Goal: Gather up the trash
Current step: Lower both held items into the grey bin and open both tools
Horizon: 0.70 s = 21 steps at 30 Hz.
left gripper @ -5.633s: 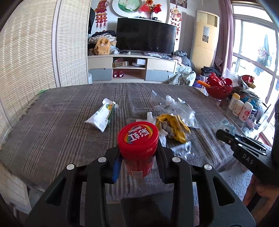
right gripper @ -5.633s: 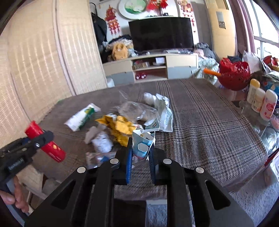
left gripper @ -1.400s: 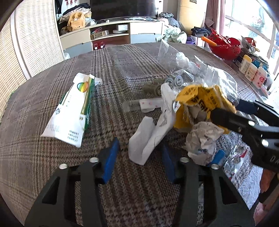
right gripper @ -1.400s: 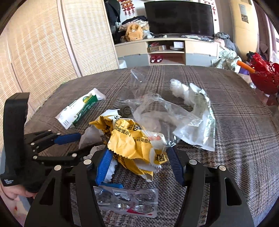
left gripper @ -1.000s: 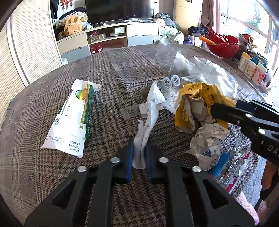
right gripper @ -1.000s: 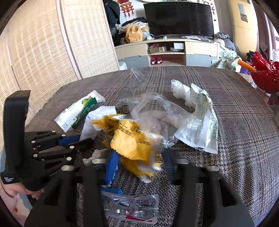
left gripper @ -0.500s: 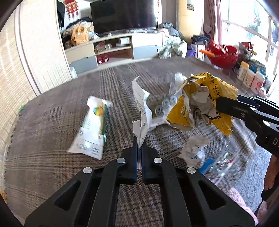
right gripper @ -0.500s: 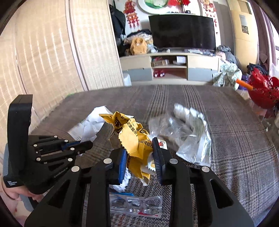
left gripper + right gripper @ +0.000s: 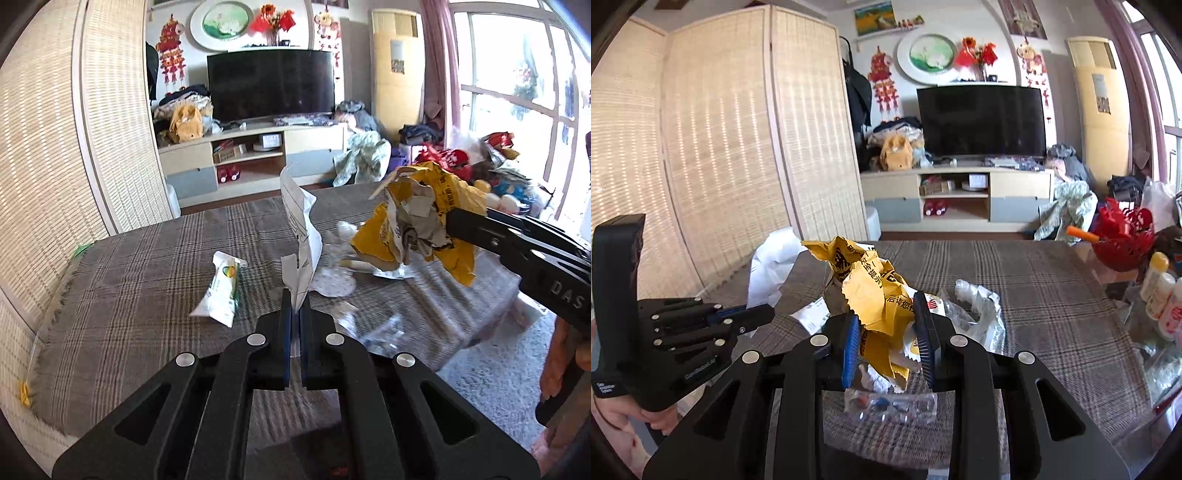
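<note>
My left gripper [image 9: 294,308] is shut on a strip of white crumpled paper [image 9: 301,229], which stands up from the pads above the table. My right gripper [image 9: 888,321] is shut on a crumpled yellow wrapper [image 9: 875,291], lifted clear of the plaid tablecloth [image 9: 1034,295]. In the left wrist view that yellow wrapper [image 9: 417,225] hangs at the right in the other gripper's jaws. The left gripper [image 9: 764,314] and its white paper [image 9: 772,266] show at the left of the right wrist view. On the table lie a white and green packet [image 9: 221,291], clear plastic bags [image 9: 979,314] and a clear blister pack [image 9: 890,404].
A red basket [image 9: 1123,236] and small bottles [image 9: 1160,291] stand at the table's right edge. A woven screen [image 9: 40,177] runs along the left. A TV [image 9: 271,88] on a cabinet stands beyond the table. A hand [image 9: 624,417] holds the left gripper.
Both grippers closed on their pieces and rose away from the table, the left with the white paper and the right with the yellow wrapper. The views now tilt up toward the room.
</note>
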Available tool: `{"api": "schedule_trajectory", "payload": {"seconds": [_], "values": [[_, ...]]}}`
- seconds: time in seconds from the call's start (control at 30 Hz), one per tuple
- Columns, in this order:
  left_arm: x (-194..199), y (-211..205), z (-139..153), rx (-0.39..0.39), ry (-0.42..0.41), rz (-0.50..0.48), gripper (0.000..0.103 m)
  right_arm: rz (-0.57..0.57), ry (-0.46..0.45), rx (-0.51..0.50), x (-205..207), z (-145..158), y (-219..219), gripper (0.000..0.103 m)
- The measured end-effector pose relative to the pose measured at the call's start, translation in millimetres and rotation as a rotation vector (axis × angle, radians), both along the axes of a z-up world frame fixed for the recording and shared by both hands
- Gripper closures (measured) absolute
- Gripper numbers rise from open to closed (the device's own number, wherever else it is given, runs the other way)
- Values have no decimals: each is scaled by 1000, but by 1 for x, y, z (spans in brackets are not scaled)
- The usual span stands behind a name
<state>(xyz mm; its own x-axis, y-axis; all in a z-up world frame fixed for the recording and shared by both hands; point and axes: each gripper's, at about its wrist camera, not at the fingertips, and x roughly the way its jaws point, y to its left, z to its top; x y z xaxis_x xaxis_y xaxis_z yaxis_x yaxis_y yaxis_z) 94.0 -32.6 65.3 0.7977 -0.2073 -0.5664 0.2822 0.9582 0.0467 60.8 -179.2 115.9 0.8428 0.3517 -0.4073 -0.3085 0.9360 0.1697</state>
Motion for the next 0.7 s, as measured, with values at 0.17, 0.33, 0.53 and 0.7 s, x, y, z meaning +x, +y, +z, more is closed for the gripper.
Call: {"api": "schedule_trajectory", "payload": {"seconds": [0.17,0.33,0.53,0.7], "values": [[-41,-8,-8,-42,9,-12,101,1,11,2,-33,-7,-12,74],[-67,-13,-38,-119,78,-6,100,-4,85,8,-52,-33,-22,74],[-87,-23,-91,-179,209,-8,100,-21,206,-5,-68,-79,-28,74],[-90,-30,-140,-194,333,3,100,-20,311,-27,-74,-122,-28,74]]}}
